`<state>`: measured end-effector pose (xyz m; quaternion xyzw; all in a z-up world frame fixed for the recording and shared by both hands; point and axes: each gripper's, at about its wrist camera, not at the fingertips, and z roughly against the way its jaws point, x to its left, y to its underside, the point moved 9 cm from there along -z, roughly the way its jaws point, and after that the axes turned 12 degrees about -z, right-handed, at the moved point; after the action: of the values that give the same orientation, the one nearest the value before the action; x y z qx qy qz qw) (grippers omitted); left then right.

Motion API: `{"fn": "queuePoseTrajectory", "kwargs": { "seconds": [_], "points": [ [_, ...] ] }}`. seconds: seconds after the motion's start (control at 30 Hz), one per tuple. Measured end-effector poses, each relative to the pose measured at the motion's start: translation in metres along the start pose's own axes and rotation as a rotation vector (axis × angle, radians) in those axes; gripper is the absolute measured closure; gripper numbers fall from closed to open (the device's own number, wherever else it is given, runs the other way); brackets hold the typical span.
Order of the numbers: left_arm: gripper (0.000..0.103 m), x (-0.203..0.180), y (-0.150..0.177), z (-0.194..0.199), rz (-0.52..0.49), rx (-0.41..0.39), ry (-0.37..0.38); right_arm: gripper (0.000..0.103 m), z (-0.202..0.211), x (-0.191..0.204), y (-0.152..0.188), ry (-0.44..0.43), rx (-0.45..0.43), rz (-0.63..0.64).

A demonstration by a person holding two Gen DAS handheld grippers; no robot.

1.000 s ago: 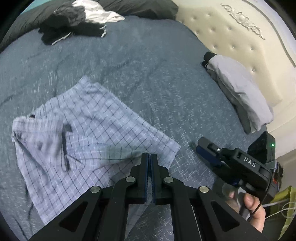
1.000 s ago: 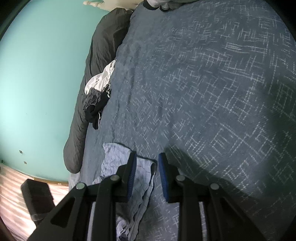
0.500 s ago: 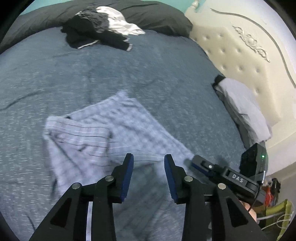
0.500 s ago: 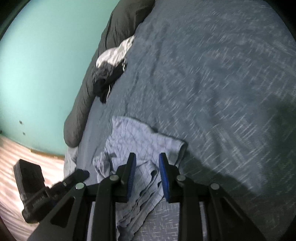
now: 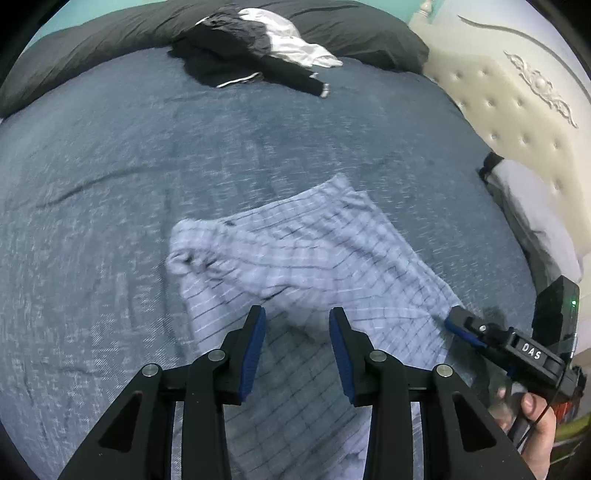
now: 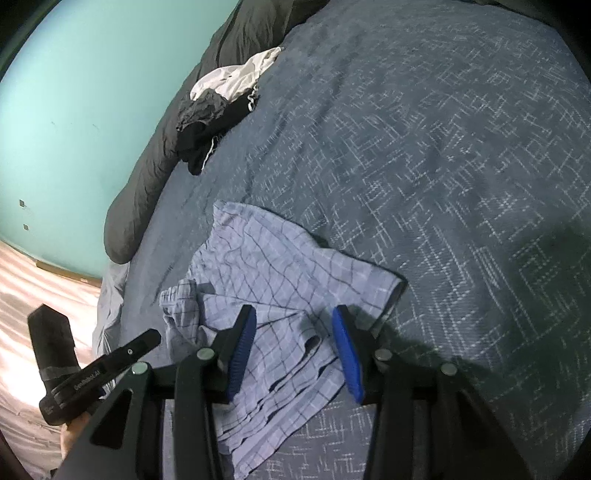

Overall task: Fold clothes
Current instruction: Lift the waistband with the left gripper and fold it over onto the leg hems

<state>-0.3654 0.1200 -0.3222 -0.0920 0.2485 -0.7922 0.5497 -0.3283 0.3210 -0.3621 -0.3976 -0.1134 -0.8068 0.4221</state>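
Light blue plaid shorts (image 5: 306,266) lie rumpled on the blue-grey bed cover (image 5: 147,166), partly folded over themselves. My left gripper (image 5: 297,314) hovers over their near edge; its jaws are opening and the pads press on nothing. In the right wrist view the shorts (image 6: 280,273) lie under my right gripper (image 6: 293,312), whose jaws are also opening, with cloth beneath them but not pinched. The right gripper's tip (image 5: 456,319) shows at the shorts' right corner, held by a hand (image 5: 535,413). The left gripper (image 6: 147,338) shows at the lower left.
A heap of black and white clothes (image 5: 251,48) lies at the far side of the bed against a dark pillow (image 5: 351,29). A cream tufted headboard (image 5: 498,96) and a folded grey bundle (image 5: 535,221) are to the right. A teal wall (image 6: 92,92) stands beyond.
The left jaws went from shut to open and the right jaws spread wider. Both grippers shifted across the bed, and the shorts now lie loose under them.
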Motion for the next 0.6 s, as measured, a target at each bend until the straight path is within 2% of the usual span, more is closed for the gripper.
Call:
{"fn": "queuePoseTrajectory", "kwargs": {
  "seconds": [0.13,0.33,0.47,0.5,0.57,0.6],
  "points": [
    [0.058,-0.011,-0.013,-0.012,-0.035,0.008,-0.038,0.059,-0.001,-0.002,0.000,0.004,-0.001,-0.006],
    [0.058,-0.003,-0.022,-0.033,-0.021,0.036,-0.112,0.059,0.000,-0.003,0.001,0.008,0.004,0.005],
    [0.059,0.003,-0.022,-0.044,-0.018,0.043,-0.134,0.059,-0.001,-0.004,0.002,0.005,0.009,0.005],
    [0.062,0.004,-0.022,-0.045,-0.020,0.042,-0.135,0.059,-0.001,-0.004,0.001,0.002,0.010,0.003],
    [0.087,0.005,-0.022,-0.046,-0.027,0.042,-0.134,0.059,0.000,-0.005,0.000,-0.004,0.011,-0.002],
    [0.091,0.006,-0.022,-0.046,-0.031,0.044,-0.132,0.059,0.001,-0.006,-0.001,-0.007,0.008,-0.009]
  ]
}}
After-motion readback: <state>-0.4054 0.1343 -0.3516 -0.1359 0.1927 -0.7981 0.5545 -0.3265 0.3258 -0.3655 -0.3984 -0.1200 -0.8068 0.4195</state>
